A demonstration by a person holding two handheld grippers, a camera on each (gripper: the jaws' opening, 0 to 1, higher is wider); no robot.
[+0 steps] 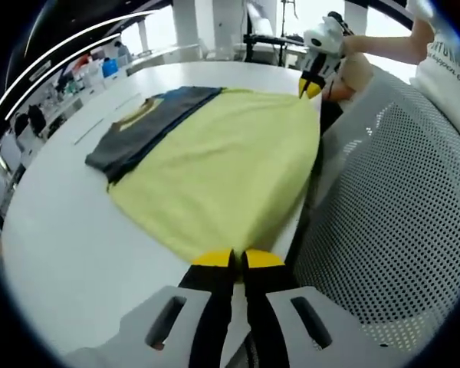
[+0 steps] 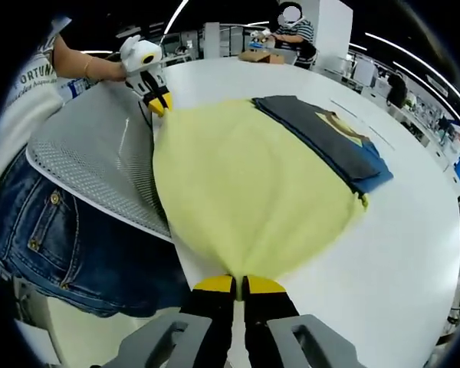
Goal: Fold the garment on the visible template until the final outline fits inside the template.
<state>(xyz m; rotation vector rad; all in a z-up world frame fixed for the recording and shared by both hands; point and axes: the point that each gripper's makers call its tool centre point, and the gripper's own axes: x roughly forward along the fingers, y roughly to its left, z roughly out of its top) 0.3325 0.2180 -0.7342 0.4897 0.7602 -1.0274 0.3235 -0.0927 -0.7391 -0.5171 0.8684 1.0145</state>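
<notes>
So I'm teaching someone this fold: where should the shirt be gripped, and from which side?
By its two corners on the near hem, coming in from the table edge by the person. The shirt lies flat, hem at that edge, and each gripper, left and right, is closed on a corner there.
</notes>
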